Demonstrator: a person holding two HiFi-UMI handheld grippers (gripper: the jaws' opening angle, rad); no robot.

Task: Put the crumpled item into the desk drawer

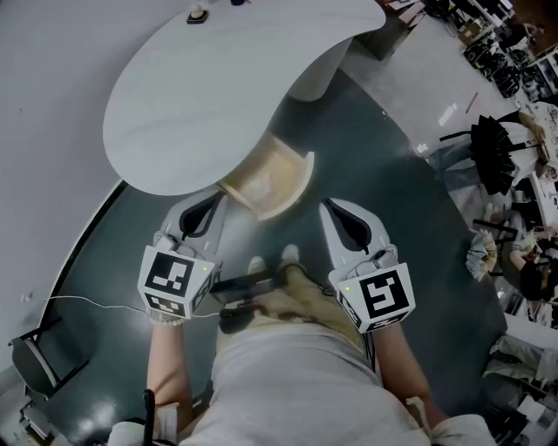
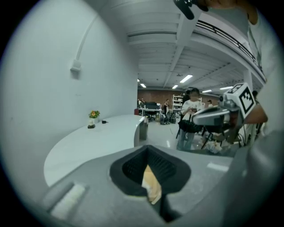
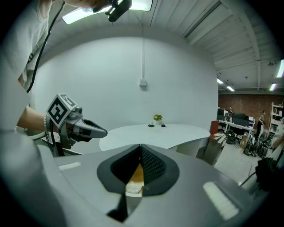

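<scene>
A pale wooden drawer [image 1: 266,179] stands pulled out from under the white curved desk [image 1: 218,87]. My left gripper [image 1: 212,203] hangs just left of the drawer's near end, jaws shut and holding nothing. To the drawer's right, my right gripper [image 1: 331,209] is also shut and empty. In each gripper view only a tan strip of the drawer [image 2: 151,184] [image 3: 135,173] shows in the notch above the closed pads. A small pale lump [image 3: 133,188] lies low in that strip; I cannot tell whether it is the crumpled item. No crumpled item shows clearly in the head view.
A small flower pot [image 1: 197,14] sits at the desk's far edge. A thin cable [image 1: 87,302] runs over the dark floor at left, near a black chair [image 1: 35,366]. Cluttered tables and a black folded stand [image 1: 493,148] fill the right side. A person [image 2: 191,111] stands beyond the desk.
</scene>
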